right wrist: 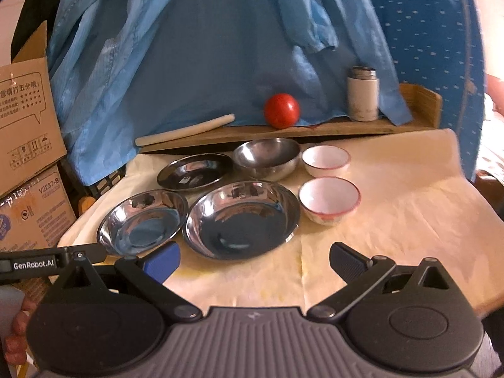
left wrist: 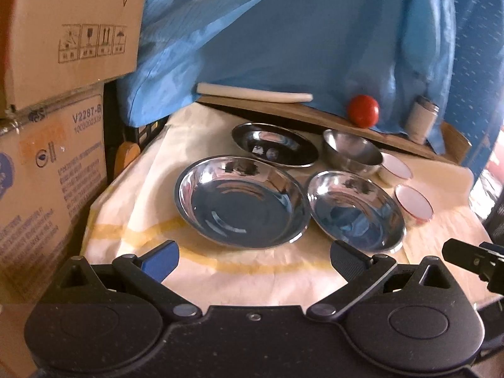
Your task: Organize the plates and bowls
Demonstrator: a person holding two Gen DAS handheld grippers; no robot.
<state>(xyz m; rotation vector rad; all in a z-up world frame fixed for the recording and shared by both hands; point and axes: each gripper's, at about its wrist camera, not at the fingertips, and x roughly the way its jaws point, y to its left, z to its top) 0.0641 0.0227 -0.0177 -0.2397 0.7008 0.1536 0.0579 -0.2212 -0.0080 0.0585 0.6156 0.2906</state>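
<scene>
Both tongs, left tongs (left wrist: 252, 256) and right tongs (right wrist: 253, 258), hover spread wide and empty over the cream-clothed tabletop's (right wrist: 393, 214) bare near edge. Beyond sit two shiny steel plates (right wrist: 241, 219), rims nearly touching, empty. Right lie two white bowls (right wrist: 329, 200). Farther stand a dark plate (right wrist: 195, 171) and steel bowl (right wrist: 267, 157), then a tomato (right wrist: 281, 110) on a wooden shelf (right wrist: 315, 129).
</scene>
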